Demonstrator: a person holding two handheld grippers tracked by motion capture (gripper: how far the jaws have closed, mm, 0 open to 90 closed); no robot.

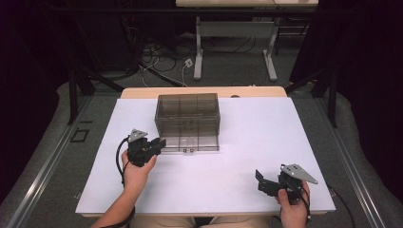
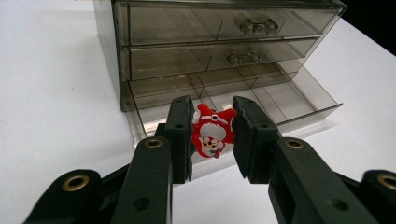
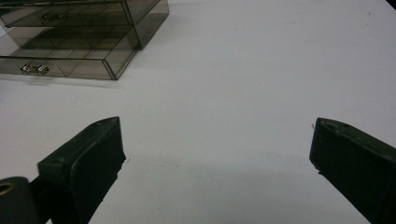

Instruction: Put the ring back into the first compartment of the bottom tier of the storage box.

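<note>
Left gripper view: left tool [image 2: 212, 135] clamped on Santa charm [image 2: 213, 131], just over front edge of open bottom drawer [image 2: 299, 100] of drawer box [image 1: 187, 116]. Advise: move forward over one compartment, go low, then release. Right tool [image 1: 273, 183] jaws apart, idle on table [image 1: 247, 137].

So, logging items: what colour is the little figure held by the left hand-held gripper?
Mostly red with white trim, a small Santa-shaped charm; clearest in the left gripper view.
</note>
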